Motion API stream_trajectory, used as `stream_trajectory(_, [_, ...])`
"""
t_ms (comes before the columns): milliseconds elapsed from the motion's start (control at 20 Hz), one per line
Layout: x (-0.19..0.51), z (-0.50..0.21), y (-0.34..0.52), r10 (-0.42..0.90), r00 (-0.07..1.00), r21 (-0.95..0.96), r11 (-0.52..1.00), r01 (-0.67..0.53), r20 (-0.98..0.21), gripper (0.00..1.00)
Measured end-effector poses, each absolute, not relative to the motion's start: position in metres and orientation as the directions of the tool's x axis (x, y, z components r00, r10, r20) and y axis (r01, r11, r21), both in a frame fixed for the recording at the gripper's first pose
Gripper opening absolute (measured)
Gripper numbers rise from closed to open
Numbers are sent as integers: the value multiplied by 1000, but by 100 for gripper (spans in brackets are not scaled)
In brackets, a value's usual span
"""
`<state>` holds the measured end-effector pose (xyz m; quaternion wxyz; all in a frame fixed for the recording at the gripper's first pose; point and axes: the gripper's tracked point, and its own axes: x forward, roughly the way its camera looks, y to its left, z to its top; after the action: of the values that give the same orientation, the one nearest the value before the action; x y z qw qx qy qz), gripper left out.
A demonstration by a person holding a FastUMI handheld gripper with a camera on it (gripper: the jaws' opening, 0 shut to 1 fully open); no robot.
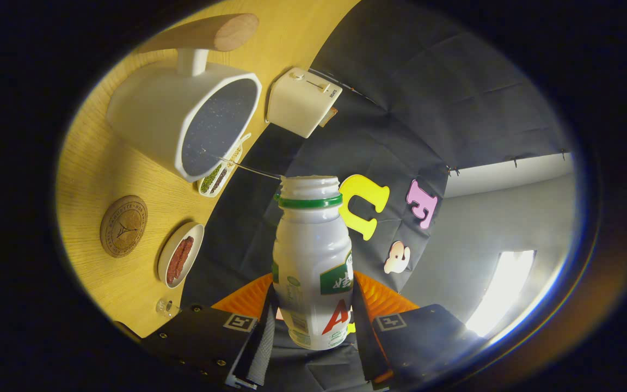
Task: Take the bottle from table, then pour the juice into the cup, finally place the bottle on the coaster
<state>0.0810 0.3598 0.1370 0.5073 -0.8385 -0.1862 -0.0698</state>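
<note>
Gripper (313, 318) is clamped on a white plastic bottle (313, 261) w/ green neck ring, cap off. Both fingers press the bottle's lower body, one per side. Bottle stands lengthwise betw. the fingers, open mouth pointing away from camera. View is rolled: the light wood-grain table (101, 169) runs up the side of the scene, beyond the bottle.

Ref. landmark = bottle. Items on table, all well apart from it:
- Round brown cork coaster (123, 226) w/ embossed mark, lying flat, bare on top.
- Small white oval dish (180, 261) w/ reddish-brown contents, just beside coaster, nearer the bottle.
- Small clear glass item (165, 307) near table edge, close to the gripper body; type cannot be told.
- White saucepan (188, 120) w/ dark speckled interior and wooden handle, further along the table than coaster.
- Narrow white tray (216, 175) w/ green and dark fillings, touching or just past the pan rim.
- Cream box-shaped appliance (302, 100) w/ slider, at table's far edge.

Room: black cloth wall (428, 98) behind the bottle, pinned along one edge. Past the cloth, grey wall (487, 218) w/ a bright window patch (504, 288).
</note>
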Motion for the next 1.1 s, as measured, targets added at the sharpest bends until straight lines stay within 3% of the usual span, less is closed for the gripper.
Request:
stream_trajectory(750, [74, 137, 375, 323, 885, -737, -495, 460, 336, 64])
stream_trajectory(1100, [77, 121, 371, 277, 933, -894, -319, 314, 229, 65])
